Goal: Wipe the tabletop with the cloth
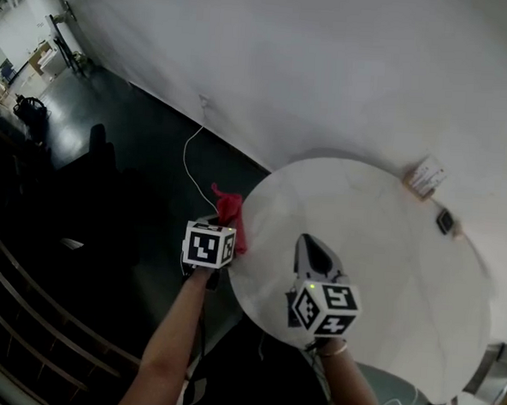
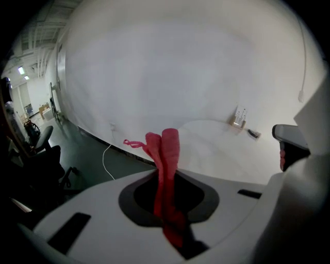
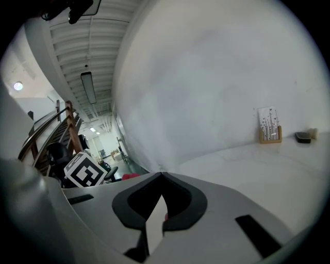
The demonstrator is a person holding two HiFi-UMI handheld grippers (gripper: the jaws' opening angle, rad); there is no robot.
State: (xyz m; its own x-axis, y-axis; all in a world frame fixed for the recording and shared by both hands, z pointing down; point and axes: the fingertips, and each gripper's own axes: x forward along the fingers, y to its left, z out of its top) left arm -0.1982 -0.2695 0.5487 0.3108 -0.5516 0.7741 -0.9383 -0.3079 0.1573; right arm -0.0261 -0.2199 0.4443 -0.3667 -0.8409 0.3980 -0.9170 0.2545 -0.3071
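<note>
My left tongs (image 1: 220,228) clamped on red cloth (image 1: 230,210), cloth bunched, sticking out past tips, at counter (image 1: 396,257) edge. My right tongs (image 1: 312,245) closed, empty, above counter beside it.

Cloth (image 1: 230,213): red, thin fabric, gathered into narrow upright folds, one loose strand trailing off its top corner. Pinched between the jaws of the left gripper (image 2: 165,180), its upper part standing free beyond them. Sits at the left edge of the tabletop (image 1: 379,248); contact with it cannot be told.

Tabletop: round, white, matt, level surface.
</note>
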